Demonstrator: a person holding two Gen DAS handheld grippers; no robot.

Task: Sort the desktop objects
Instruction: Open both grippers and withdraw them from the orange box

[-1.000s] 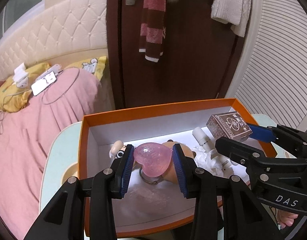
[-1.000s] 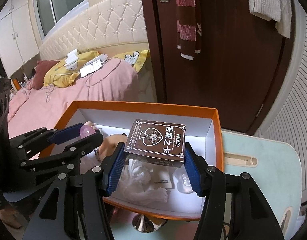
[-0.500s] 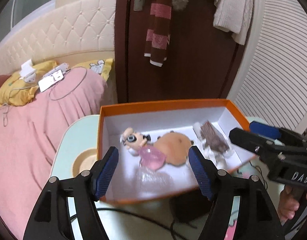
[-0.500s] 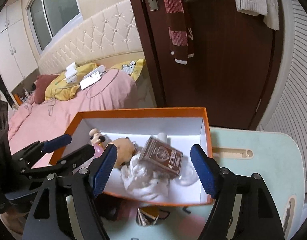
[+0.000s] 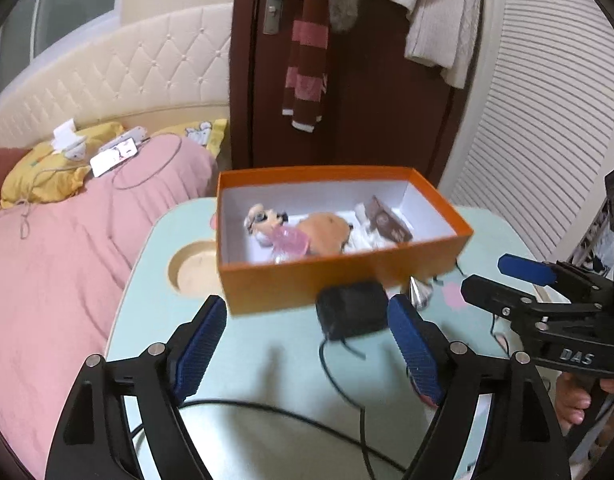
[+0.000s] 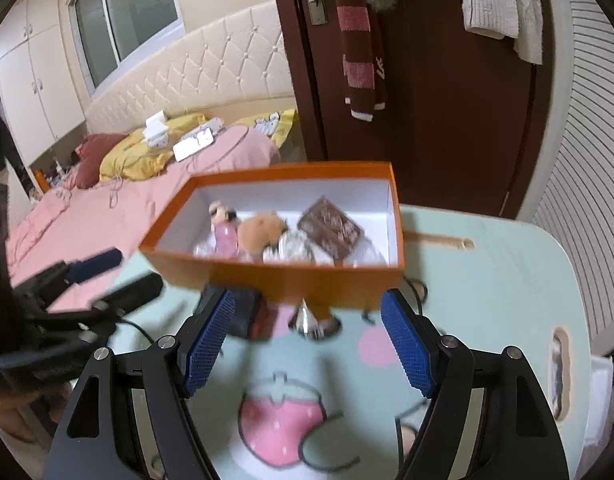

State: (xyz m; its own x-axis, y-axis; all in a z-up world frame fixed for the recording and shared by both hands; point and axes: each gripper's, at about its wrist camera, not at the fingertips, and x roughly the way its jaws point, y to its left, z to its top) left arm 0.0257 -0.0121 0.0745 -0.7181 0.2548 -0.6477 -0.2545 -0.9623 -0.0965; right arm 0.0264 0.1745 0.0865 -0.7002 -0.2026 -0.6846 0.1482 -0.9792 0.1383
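Note:
An orange box (image 5: 339, 280) (image 6: 291, 280) stands on the pale green table (image 5: 259, 364). Inside it lie a pink heart-shaped object (image 5: 292, 240) (image 6: 226, 236), a small doll (image 5: 263, 218), a tan plush (image 5: 327, 230) (image 6: 261, 230), a brown card box (image 5: 389, 224) (image 6: 331, 227) and white wrapped items (image 6: 295, 249). My left gripper (image 5: 307, 350) is open and empty, in front of the box. My right gripper (image 6: 307, 338) is open and empty, also in front of the box.
A black adapter (image 5: 351, 309) with a cable (image 5: 347, 392) lies by the box's front wall, beside a small metal cone (image 5: 417, 290). A round recess (image 5: 191, 268) sits at the table's left. A pink bed (image 5: 59, 248) is at left, a door (image 5: 347, 80) behind.
Both grippers opened, leaving the pink heart and the card box in the orange box, then pulled back and up away from the box.

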